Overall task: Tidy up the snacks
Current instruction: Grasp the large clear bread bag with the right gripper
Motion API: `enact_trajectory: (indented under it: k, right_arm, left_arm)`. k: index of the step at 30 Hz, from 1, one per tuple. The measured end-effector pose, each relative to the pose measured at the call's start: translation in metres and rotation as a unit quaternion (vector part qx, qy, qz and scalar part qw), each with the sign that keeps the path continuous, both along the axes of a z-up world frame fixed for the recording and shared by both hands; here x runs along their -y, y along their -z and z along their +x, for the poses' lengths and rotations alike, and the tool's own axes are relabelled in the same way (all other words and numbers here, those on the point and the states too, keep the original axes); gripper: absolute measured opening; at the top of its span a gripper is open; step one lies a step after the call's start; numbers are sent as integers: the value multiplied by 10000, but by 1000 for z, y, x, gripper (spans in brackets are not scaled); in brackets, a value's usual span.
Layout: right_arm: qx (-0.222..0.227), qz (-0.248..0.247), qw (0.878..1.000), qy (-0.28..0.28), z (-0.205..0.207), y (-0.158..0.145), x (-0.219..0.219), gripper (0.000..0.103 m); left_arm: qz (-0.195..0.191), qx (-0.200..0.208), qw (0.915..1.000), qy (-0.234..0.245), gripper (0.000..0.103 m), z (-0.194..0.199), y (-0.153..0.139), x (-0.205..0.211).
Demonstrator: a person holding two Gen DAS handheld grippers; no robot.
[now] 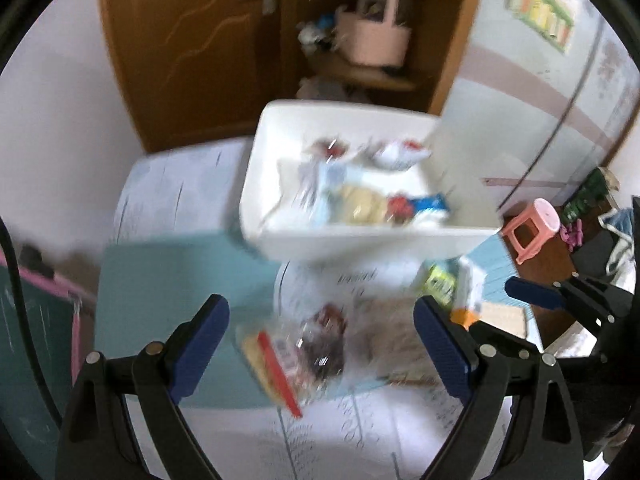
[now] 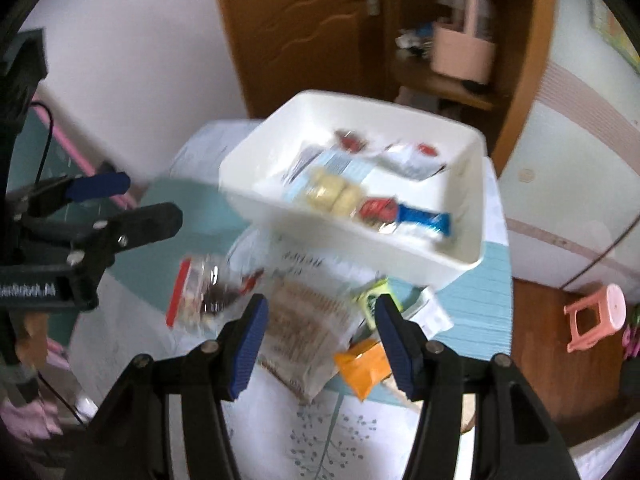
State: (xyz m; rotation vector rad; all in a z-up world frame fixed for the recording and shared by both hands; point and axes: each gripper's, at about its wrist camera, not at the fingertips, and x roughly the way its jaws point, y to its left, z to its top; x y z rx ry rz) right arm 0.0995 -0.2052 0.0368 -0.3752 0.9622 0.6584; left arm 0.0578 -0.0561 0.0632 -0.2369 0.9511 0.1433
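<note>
text: you can read none | snack wrappers [image 2: 362,204]: print too blurred | left gripper [image 2: 100,196] body: white lettering, smeared | wall poster [image 1: 540,4]: illegible

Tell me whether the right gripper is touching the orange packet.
Cannot tell. In the right wrist view the right gripper stands open over the orange packet; blur hides any gap.
</note>
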Motion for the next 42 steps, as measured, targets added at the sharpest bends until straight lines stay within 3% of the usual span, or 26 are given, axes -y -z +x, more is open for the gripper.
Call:
enact_trajectory:
  k: [4, 10, 16, 21, 25, 28, 31, 33, 35, 37, 42]
  right_arm:
    - [103, -412, 9982, -434, -16, 32, -13, 56]
    - [392, -1084, 9884, -987, -31, 73, -33, 56]
    - [1047, -1778, 9698, -1299, -39, 103, -53, 56]
    - [1568, -2130, 9549, -1347, -42, 116, -63, 56]
    - [1482, -1914, 9639, -1109, -35, 113, -60, 49]
    - [1189, -1567, 9764, -893, -25, 102, -55, 47]
    - [841, -1169, 9875, -634, -11, 91, -47, 45]
    - [629, -922, 9926, -475, -3, 86, -40, 45]
    - [478, -760, 9953, -357, 1, 81, -35, 44]
    - [389, -631, 9969, -253, 3, 76, -31, 44]
    - [247, -416, 9988, -119, 4, 66, -28, 41]
  left_arm:
    - [-307, -292, 9986, -301, 93, -9, 35, -14]
    - [-378, -696, 9956, -494, 91, -14, 77, -31]
    - [-620, -1052, 9903, -662, 84, -11, 103, -44]
    - [-695, -1235, 9886, -518, 79, -1, 115, -40]
    - [-931, -1260, 9867, -444, 71, 6, 117, -38]
    - [-1163, -1268, 9843, -387, 59, 12, 117, -36]
    - [-1130, -1191, 9860, -281, 48, 17, 112, -33]
    - [-1115, -1133, 9871, -174, 34, 19, 108, -30]
    - [-1070, -1164, 9874, -97, 13, 23, 104, -27]
    - [-1148, -1146, 9868, -32, 9, 25, 102, -24]
    - [-850, -1060, 9906, 179, 2, 23, 91, -12]
